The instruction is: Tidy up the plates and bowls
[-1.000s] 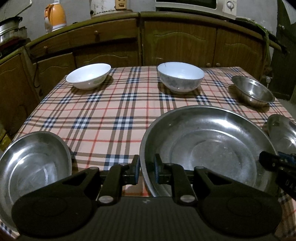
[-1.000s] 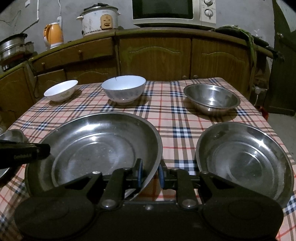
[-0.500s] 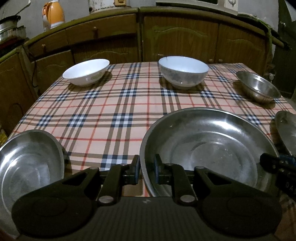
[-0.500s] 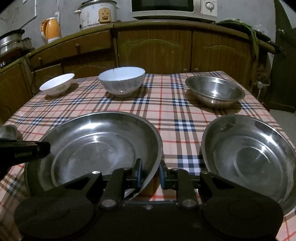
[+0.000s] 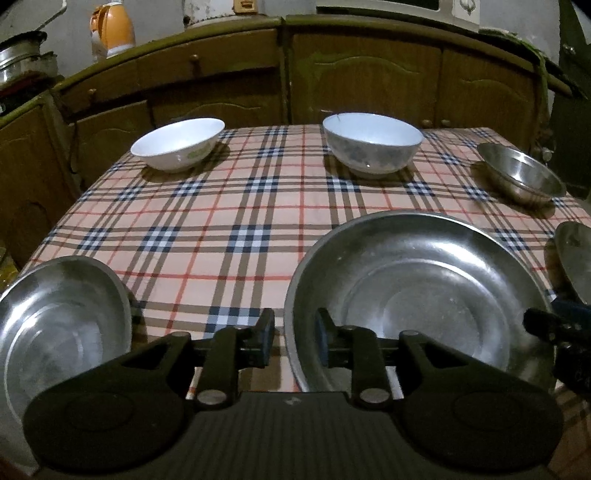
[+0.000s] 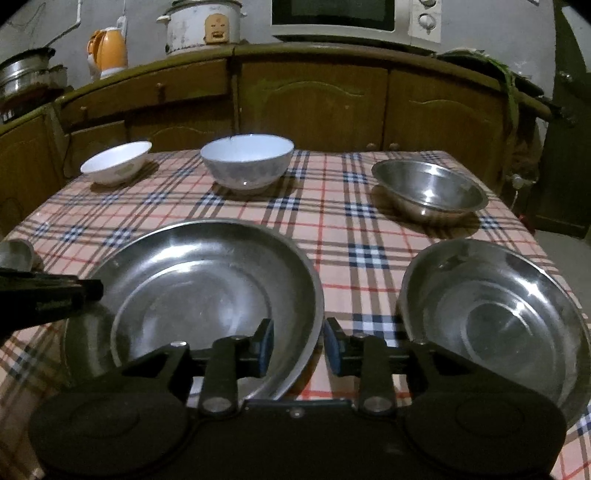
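Observation:
A large steel plate point(image 5: 424, 295) point(image 6: 207, 295) lies on the checked tablecloth point(image 5: 240, 206) near the front. My left gripper point(image 5: 295, 332) straddles its left rim and my right gripper point(image 6: 299, 339) straddles its right rim. Both sets of jaws are opening, and the rim stands between the pads without being pressed. A smaller steel plate point(image 5: 62, 332) sits at the front left and another point(image 6: 495, 325) at the front right. Along the far side stand a small white bowl point(image 5: 177, 144) point(image 6: 116, 162), a bigger white bowl point(image 5: 373, 144) point(image 6: 247, 162) and a steel bowl point(image 5: 521, 177) point(image 6: 428, 192).
Wooden cabinets point(image 6: 314, 107) run behind the table. On them stand an orange kettle point(image 6: 107, 51), a rice cooker point(image 6: 203, 26) and a microwave point(image 6: 351, 14). Steel pots point(image 6: 26, 74) sit at the far left. The table's right edge drops to the floor point(image 6: 561, 243).
Both grippers were clamped on the large plate's rim. Now their jaws have parted and the pads stand off the rim. The plate and the hands have stayed about where they were.

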`<state>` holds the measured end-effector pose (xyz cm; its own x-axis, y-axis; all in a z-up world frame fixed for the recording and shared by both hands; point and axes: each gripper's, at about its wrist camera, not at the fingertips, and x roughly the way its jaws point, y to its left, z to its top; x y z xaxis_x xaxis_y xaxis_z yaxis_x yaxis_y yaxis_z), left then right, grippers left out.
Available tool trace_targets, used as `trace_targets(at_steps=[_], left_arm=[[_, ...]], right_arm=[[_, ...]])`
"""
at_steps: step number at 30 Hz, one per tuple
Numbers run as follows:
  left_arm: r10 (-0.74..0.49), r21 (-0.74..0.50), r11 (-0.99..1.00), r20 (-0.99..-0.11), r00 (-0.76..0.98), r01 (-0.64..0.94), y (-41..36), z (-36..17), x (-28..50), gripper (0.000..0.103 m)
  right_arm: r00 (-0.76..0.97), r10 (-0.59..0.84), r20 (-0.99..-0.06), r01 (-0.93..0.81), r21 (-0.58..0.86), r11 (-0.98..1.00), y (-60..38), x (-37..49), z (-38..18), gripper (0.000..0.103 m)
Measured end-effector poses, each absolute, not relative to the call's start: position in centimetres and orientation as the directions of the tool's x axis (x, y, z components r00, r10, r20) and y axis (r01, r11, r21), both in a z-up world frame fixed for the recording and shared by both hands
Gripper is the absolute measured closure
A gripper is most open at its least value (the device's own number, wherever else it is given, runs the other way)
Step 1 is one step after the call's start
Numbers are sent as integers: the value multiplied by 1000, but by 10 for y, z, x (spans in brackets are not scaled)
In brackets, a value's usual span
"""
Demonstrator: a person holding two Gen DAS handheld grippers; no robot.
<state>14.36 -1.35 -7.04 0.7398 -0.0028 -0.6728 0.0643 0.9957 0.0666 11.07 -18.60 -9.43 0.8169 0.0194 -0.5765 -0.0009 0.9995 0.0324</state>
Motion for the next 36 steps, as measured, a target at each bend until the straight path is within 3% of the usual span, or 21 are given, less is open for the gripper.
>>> trace_targets(at_steps=[11, 18, 36], left_arm=[[-13, 45, 998, -622, 783, 53, -22, -37, 129, 48], [-72, 27, 994, -575, 815, 107, -54, -15, 121, 37], [-224, 37, 956, -546, 807, 290, -153, -9, 117, 24]], right_arm=[[865, 5, -502, 32, 66, 997, -209, 87, -59, 37], [888, -41, -458, 83, 72, 994, -234, 69, -37, 31], [873, -210, -440, 280, 100, 955, -327, 32, -38, 23]])
